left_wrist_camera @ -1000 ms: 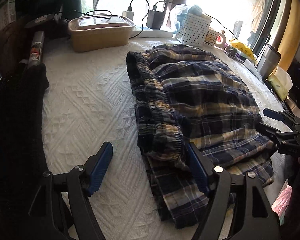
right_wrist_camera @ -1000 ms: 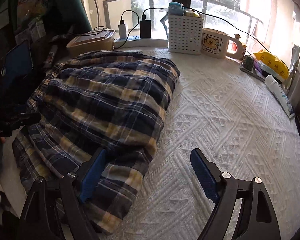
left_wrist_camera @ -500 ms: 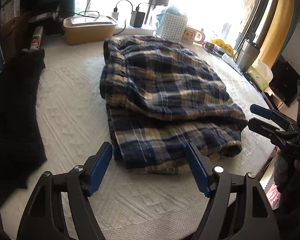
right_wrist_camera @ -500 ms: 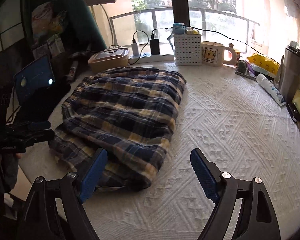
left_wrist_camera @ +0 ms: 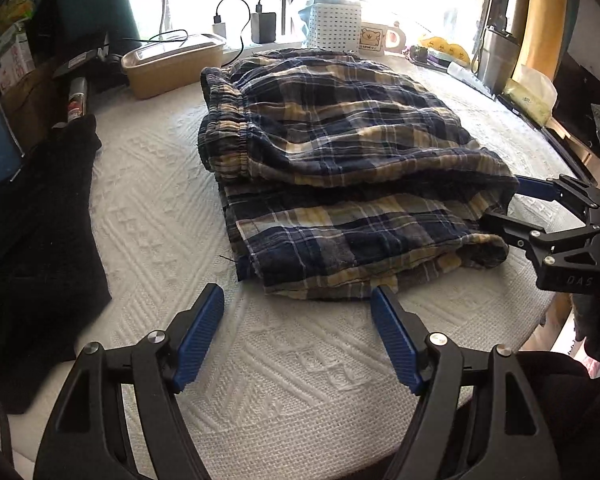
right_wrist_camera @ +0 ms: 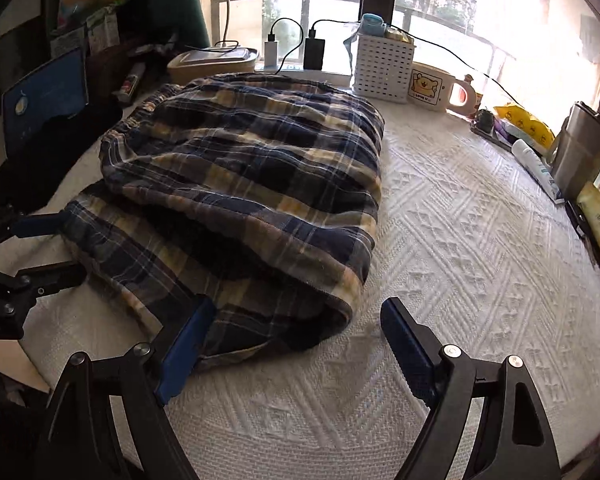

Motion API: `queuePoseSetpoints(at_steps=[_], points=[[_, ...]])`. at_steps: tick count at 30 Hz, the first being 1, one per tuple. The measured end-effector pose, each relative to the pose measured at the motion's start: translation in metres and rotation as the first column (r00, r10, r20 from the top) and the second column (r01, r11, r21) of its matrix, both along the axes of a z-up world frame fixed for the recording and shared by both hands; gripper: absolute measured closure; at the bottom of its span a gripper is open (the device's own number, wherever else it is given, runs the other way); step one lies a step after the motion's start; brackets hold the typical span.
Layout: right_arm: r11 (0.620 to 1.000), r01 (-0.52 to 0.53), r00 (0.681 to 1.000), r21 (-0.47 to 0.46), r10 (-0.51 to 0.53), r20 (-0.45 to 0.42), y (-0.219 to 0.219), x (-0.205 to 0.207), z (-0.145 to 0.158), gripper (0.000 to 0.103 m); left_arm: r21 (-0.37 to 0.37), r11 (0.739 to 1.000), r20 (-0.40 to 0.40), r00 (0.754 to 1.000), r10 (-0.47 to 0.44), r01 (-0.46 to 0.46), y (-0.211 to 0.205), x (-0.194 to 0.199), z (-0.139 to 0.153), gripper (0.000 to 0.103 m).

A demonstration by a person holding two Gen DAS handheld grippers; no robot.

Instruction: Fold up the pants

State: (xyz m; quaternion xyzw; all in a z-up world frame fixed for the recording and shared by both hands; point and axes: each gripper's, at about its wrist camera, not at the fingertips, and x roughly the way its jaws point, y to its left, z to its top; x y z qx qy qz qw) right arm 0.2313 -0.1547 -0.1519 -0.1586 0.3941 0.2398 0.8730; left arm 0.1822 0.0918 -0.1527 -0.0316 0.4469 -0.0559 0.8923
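The pants point(left_wrist_camera: 340, 168) lie folded in a thick plaid bundle on the white tabletop point(left_wrist_camera: 148, 200), waistband toward the tan box point(left_wrist_camera: 172, 64), the lower layer sticking out past the top fold on the near side. Both tools are empty. The left gripper point(left_wrist_camera: 298, 334) has its jaws spread wide just short of the pants' near hem. The right gripper point(right_wrist_camera: 294, 346) is also spread, its left pad touching or just over the pants' near corner, the other pad over bare cloth.

The likeliest trouble is the top fold: it bulges and gapes at its open side, so a pinch there may catch only one layer and drag the stack apart. The layers already sit out of line, so another fold would probably come out crooked unless the edges are squared first. The right gripper's pad beside the corner could snag it when the tool moves. The mug point(right_wrist_camera: 432, 86) and basket point(right_wrist_camera: 384, 68) stand just beyond the pants and could be nudged by a push that way.

How many layers the bundle holds is hidden, as are the leg ends. The dark cloth point(left_wrist_camera: 40, 240) left of the pants is too dim to name.
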Motion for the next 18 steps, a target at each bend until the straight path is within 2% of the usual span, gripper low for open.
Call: queuePoseSetpoints(at_steps=[5, 10, 14, 18], points=[[0.995, -0.011, 1.000, 0.104, 0.012, -0.006, -0.023, 0.005, 0.024, 0.016, -0.079, 0.996, 0.059, 0.997, 0.053, -0.049, 0.026, 0.000, 0.018, 0.027], [0.970, 0.040, 0.998, 0.241, -0.028, -0.052, -0.048, 0.041, 0.047, 0.016, -0.149, 0.983, 0.106, 0.986, 0.126, -0.109, 0.051, 0.020, 0.034, 0.027], [0.941, 0.079, 0.992, 0.328, -0.040, -0.123, -0.051, 0.078, 0.044, 0.016, -0.184, 0.972, 0.110, 0.980, 0.168, -0.146, 0.062, 0.045, 0.037, 0.027], [0.904, 0.127, 0.973, 0.408, -0.033, -0.231, -0.046, 0.106, 0.028, 0.016, -0.193, 0.971, 0.095, 0.982, 0.160, -0.140, 0.063, 0.060, 0.033, 0.027]])
